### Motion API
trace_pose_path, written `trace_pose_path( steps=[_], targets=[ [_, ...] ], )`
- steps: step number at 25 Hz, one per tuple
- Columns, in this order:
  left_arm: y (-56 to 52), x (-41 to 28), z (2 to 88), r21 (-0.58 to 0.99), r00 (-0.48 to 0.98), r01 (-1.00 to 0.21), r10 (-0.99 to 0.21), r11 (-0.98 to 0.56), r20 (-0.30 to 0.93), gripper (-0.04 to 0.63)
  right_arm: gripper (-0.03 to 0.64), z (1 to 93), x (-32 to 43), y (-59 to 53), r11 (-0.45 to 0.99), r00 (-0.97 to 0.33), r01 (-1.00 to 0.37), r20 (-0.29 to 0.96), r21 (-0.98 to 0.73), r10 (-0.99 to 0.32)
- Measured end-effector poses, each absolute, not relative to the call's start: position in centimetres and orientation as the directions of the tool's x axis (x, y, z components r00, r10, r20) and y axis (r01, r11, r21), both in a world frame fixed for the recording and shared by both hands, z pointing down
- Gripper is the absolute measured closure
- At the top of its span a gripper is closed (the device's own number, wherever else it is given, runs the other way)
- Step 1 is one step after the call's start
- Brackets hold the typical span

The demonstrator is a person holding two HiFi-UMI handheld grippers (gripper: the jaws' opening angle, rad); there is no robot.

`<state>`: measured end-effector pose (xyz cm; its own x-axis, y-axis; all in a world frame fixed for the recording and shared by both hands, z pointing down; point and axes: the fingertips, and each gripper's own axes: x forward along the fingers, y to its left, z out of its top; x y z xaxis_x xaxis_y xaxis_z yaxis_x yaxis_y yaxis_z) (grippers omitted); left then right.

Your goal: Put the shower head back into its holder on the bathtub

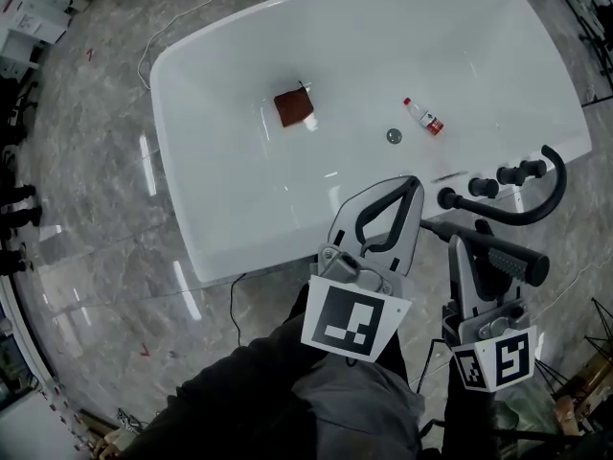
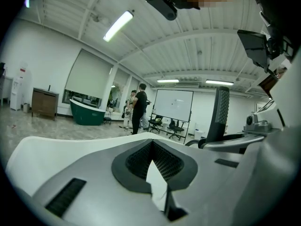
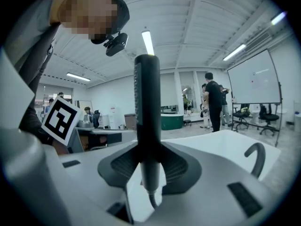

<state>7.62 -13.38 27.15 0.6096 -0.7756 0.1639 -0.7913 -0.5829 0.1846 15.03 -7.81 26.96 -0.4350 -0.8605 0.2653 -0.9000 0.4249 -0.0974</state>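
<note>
Dark shower head (image 3: 146, 102) clamped in right claw (image 3: 148, 149), plain in right gripper view. Head view alone shows bottle (image 1: 422, 116) lying in white bathtub (image 1: 220, 238). Left claw (image 2: 151, 145) closed, empty.

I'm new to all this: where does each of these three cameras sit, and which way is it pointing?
Head view: on the person's head, facing steeply down at the bathtub; a dark sleeve, the left gripper and the right gripper show.
Left gripper view: on the left gripper, looking roughly level along its closed, empty jaws; the person's head camera shows above.
Right gripper view: on the right gripper, looking along jaws clamped on the shower head; the head camera shows too.
Shared: all three show the shower head.
</note>
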Motion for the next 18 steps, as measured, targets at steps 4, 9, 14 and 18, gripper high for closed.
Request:
trace_pose_path(
  steps=[4, 9, 14, 18],
  targets=[
    [-13.2, 7.6, 27.4, 0.189, 0.612, -0.79, -0.773, -0.584, 0.167, 0.592, 0.476, 27.6, 15.3, -7.4, 0.405, -0.414, -0.91, 0.281, -0.091, -0.866],
    [-13.2, 7.8, 27.7, 0.19, 0.615, -0.787, -0.771, -0.587, 0.165, 0.592, 0.476, 28.0, 15.4, -7.7, 0.4, -0.399, -0.915, 0.29, -0.059, -0.87],
    [-13.2, 8.1, 28.1, 0.198, 0.623, -0.781, -0.762, -0.592, 0.177, 0.592, 0.476, 28.7, 15.4, -7.8, 0.401, -0.401, -0.914, 0.298, -0.063, -0.866],
    [-13.1, 8.2, 28.7, 0.205, 0.627, -0.777, -0.757, -0.594, 0.183, 0.592, 0.476, 29.3, 15.3, -7.9, 0.399, -0.398, -0.915, 0.296, -0.062, -0.868]
  ],
)
